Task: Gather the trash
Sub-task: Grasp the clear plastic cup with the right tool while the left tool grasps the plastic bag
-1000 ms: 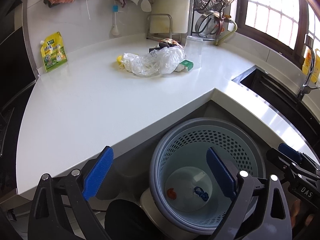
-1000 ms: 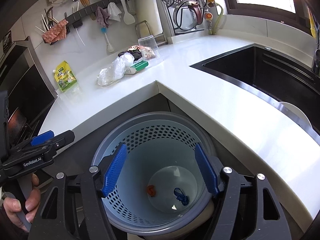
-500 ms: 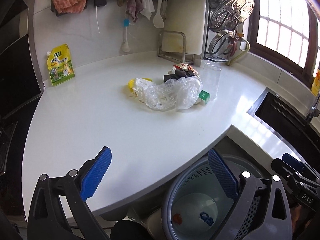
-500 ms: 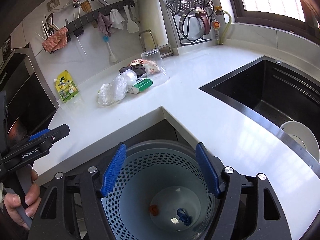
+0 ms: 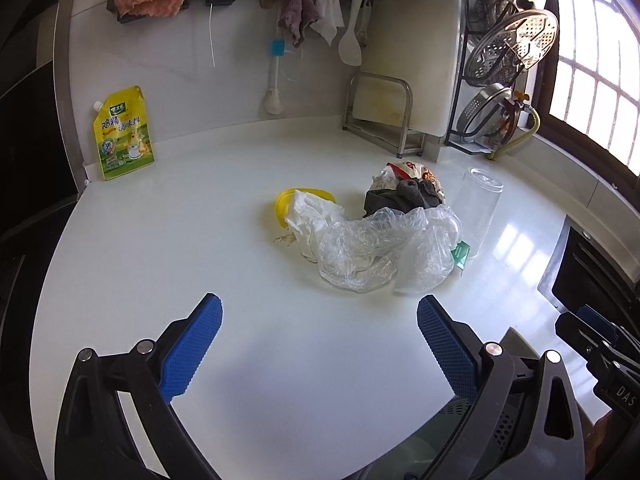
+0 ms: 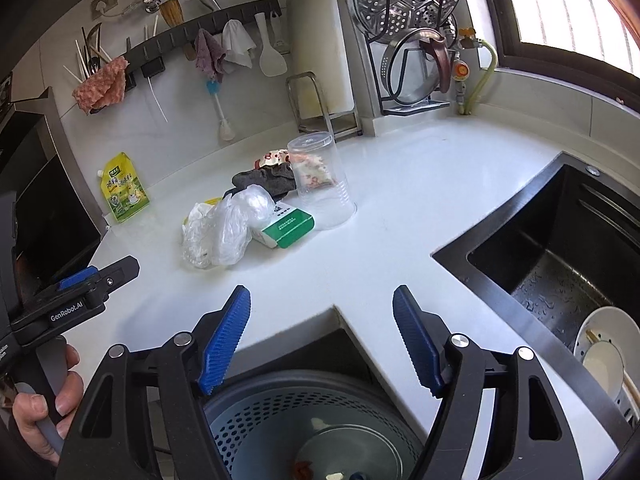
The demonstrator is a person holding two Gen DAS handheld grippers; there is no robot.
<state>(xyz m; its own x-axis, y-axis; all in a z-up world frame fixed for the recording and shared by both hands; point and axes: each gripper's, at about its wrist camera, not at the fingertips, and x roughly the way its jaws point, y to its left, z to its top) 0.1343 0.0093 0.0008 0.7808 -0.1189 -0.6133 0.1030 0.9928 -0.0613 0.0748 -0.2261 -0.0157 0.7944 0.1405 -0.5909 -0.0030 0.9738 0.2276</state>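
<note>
A heap of trash lies on the white counter (image 5: pixel 168 264): a crumpled clear plastic bag (image 5: pixel 380 248) (image 6: pixel 224 228), a yellow lid (image 5: pixel 298 198), a dark rag (image 5: pixel 404 196) (image 6: pixel 266 180), a printed wrapper (image 5: pixel 412 170), a green-and-white carton (image 6: pixel 286 226) and an upturned clear plastic cup (image 5: pixel 478 208) (image 6: pixel 320 180). My left gripper (image 5: pixel 320 344) is open and empty, above the counter short of the heap. My right gripper (image 6: pixel 320 340) is open and empty, over the counter's inner corner. The perforated grey bin (image 6: pixel 304 428) stands below it, with small scraps inside.
A yellow seasoning pouch (image 5: pixel 122 136) leans on the back wall. A cutting-board rack (image 5: pixel 384 108) and a steamer rack (image 5: pixel 508 68) stand at the back. A black sink (image 6: pixel 560 248) with a white bowl (image 6: pixel 604 356) is to the right. Utensils hang on a wall rail (image 6: pixel 200 36).
Both grippers have risen from over the bin and moved forward toward the counter and the trash heap. Both stay open and empty.
</note>
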